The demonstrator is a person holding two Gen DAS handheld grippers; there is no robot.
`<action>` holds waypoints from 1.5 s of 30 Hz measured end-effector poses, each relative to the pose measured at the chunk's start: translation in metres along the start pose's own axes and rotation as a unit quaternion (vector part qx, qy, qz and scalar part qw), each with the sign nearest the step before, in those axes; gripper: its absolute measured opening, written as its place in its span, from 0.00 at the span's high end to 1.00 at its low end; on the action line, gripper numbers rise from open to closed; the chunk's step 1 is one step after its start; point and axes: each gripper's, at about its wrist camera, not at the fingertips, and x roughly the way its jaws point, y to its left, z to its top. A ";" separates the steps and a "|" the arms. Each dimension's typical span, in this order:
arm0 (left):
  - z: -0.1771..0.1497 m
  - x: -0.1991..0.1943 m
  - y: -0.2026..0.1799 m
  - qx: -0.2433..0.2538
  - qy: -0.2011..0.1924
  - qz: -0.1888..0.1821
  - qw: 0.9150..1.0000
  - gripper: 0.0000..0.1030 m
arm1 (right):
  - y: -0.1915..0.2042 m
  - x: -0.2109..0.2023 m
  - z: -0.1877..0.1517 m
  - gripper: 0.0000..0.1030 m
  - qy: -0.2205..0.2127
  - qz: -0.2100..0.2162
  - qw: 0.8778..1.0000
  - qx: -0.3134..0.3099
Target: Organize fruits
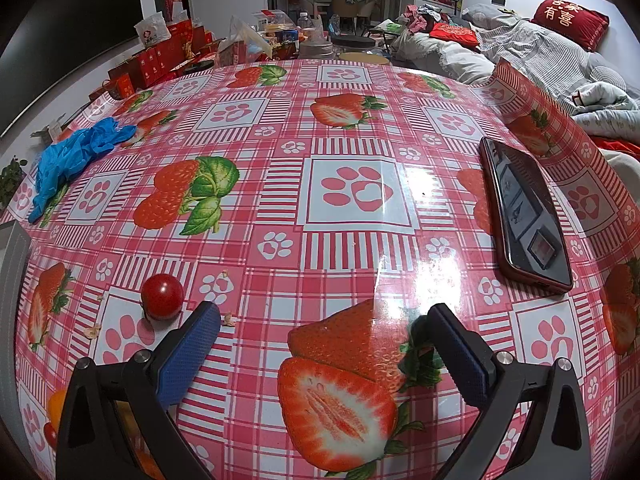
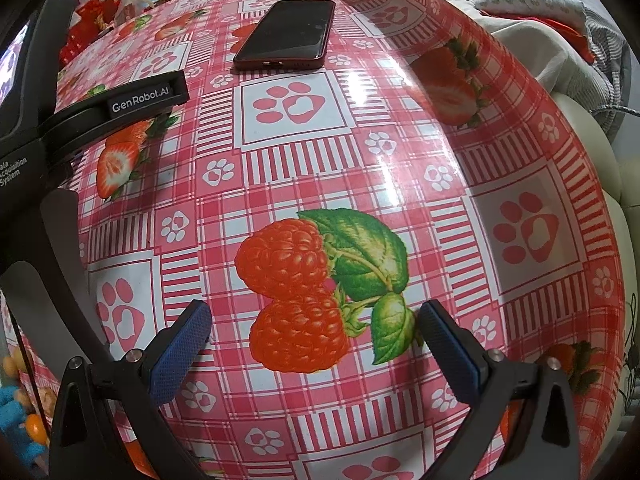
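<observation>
We see one small red fruit point(image 1: 162, 297), round, smooth and glossy like a cherry tomato, sitting on the table point(image 1: 344, 248) just beyond the tip of the left finger of our left gripper point(image 1: 322, 318), outside the gap. That gripper's jaws stand wide apart and hold nothing. A few pale crumbs lie around the fruit. At the lower left edge of the left view, something orange and red shows behind the gripper body, too hidden to name.

The right gripper point(image 2: 314, 318) hovers over a printed raspberry with its jaws likewise spread and empty.

The middle of the table, under its strawberry-and-paw-print cloth point(image 2: 360, 168), lies bare between the grippers and the far edge. A dark phone point(image 1: 524, 216) in a red case rests toward the right side, near where the cloth folds up. Crumpled blue gloves point(image 1: 72, 156) lie at the far left edge. Beyond the far edge stand red boxes point(image 1: 148, 66) and jars.
</observation>
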 end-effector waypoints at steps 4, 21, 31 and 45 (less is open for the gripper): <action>0.000 0.000 0.000 0.000 0.000 0.000 1.000 0.00 | 0.000 0.000 0.000 0.00 0.001 -0.002 1.000 0.000; 0.000 0.000 0.000 0.000 0.000 0.000 1.000 0.00 | 0.000 0.000 0.000 0.00 -0.012 0.007 1.000 0.007; 0.000 0.000 0.000 0.000 0.000 0.000 1.000 0.00 | 0.000 0.000 0.000 0.00 -0.017 0.013 1.000 0.011; 0.000 0.000 0.000 0.000 0.000 0.000 1.000 0.00 | 0.001 0.002 0.002 0.00 0.004 0.005 1.000 0.007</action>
